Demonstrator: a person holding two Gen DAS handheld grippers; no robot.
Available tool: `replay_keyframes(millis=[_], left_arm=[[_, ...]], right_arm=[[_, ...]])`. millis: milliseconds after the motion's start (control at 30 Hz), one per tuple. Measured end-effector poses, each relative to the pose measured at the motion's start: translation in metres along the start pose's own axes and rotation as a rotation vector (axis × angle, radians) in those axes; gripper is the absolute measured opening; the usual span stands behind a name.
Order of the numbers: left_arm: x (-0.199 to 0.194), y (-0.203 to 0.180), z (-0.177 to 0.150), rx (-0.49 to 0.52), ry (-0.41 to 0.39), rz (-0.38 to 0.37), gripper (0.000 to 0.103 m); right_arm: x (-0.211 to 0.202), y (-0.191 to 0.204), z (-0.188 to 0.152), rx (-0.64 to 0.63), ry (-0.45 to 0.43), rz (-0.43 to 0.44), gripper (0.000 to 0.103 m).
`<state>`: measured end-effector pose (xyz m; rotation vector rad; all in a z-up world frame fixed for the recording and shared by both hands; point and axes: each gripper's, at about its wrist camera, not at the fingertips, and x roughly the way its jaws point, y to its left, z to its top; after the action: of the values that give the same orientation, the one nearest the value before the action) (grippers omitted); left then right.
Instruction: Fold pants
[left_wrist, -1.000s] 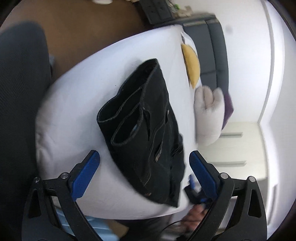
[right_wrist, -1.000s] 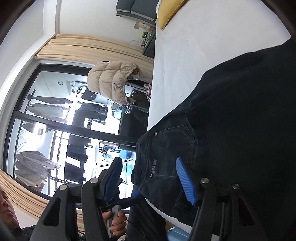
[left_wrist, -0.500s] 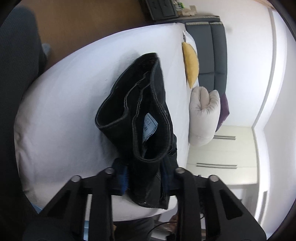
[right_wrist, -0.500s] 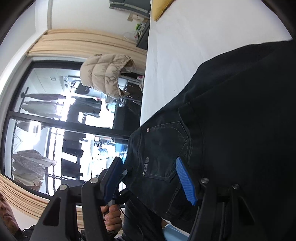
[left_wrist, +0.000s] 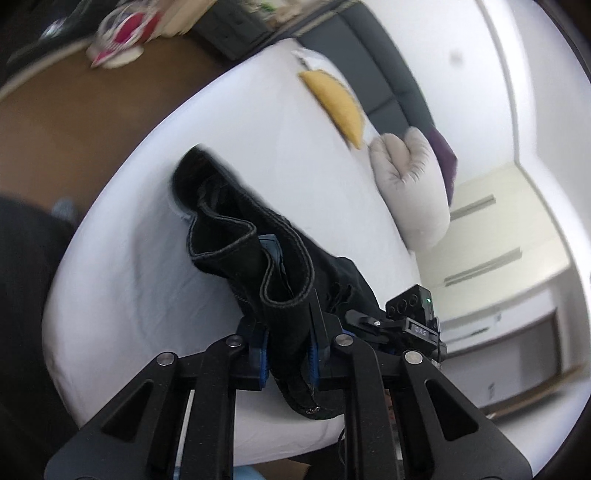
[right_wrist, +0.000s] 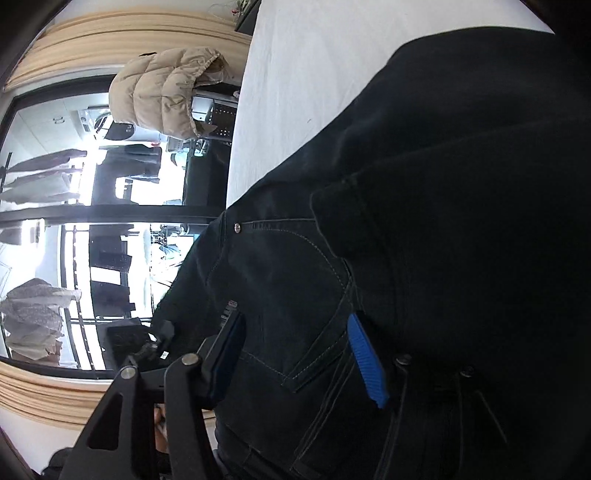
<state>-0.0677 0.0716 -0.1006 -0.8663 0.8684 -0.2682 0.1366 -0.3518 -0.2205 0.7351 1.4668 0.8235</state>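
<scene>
Black denim pants (left_wrist: 229, 236) lie on a white bed (left_wrist: 147, 240). My left gripper (left_wrist: 288, 339) is shut on a bunched edge of the pants near the bed's front edge, its jaws still closing, and the cloth rises in a fold from the pads. In the right wrist view the pants (right_wrist: 443, 184) fill most of the picture, back pocket (right_wrist: 288, 295) up. My right gripper (right_wrist: 295, 350) hovers over that pocket with its jaws closing slowly. Denim shows between the blue pads (right_wrist: 365, 362), which stand apart and do not press it.
A yellow pillow (left_wrist: 340, 107) and a grey cushion (left_wrist: 410, 192) lie at the head of the bed by a dark headboard (left_wrist: 388, 81). Brown floor (left_wrist: 74, 110) lies to the left. A beige puffer jacket (right_wrist: 166, 92) hangs by a large window (right_wrist: 55, 184).
The left gripper went from wide open to shut on the pants' edge, then lifted and rolled with it. The right gripper sank closer over the back pocket.
</scene>
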Motion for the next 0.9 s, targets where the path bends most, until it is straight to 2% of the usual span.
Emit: replay_keyframes(millis=[167,267,333,400,433,533,600,800,900], left_arm=[[0.016,-0.071,0.008,0.21,-0.003,-0.001,0.014],[0.032,-0.11,-0.001,0.351,0.014,0.011,0.014],[0.047,-0.137,-0.015,0.458,0.033,0.024,0.014],[0.066,-0.165,-0.034,0.589,0.049,0.046,0.014],[0.075,-0.176,-0.043,0.645,0.058,0.053,0.014],[0.101,-0.204,-0.073,0.798,0.086,0.073,0.014],[0.113,-0.213,-0.088,0.861,0.105,0.082,0.014],[0.155,-0.24,-0.129,1.004,0.17,0.112,0.014],[0.159,-0.236,-0.152,1.079,0.195,0.116,0.014]], right_arm=[[-0.005,0.005,-0.008,-0.022,-0.046,-0.022,0.061],[-0.028,0.014,-0.003,0.031,-0.112,0.022,0.067],[-0.053,0.028,0.002,0.005,-0.161,0.067,0.072],[-0.077,0.044,0.007,-0.03,-0.192,0.092,0.084],[-0.086,0.049,0.009,-0.047,-0.2,0.103,0.087],[-0.105,0.063,0.014,-0.095,-0.197,0.108,0.093],[-0.109,0.067,0.016,-0.123,-0.179,0.084,0.094],[-0.105,0.075,0.015,-0.167,-0.117,-0.011,0.094],[-0.109,0.075,0.013,-0.176,-0.108,-0.025,0.094]])
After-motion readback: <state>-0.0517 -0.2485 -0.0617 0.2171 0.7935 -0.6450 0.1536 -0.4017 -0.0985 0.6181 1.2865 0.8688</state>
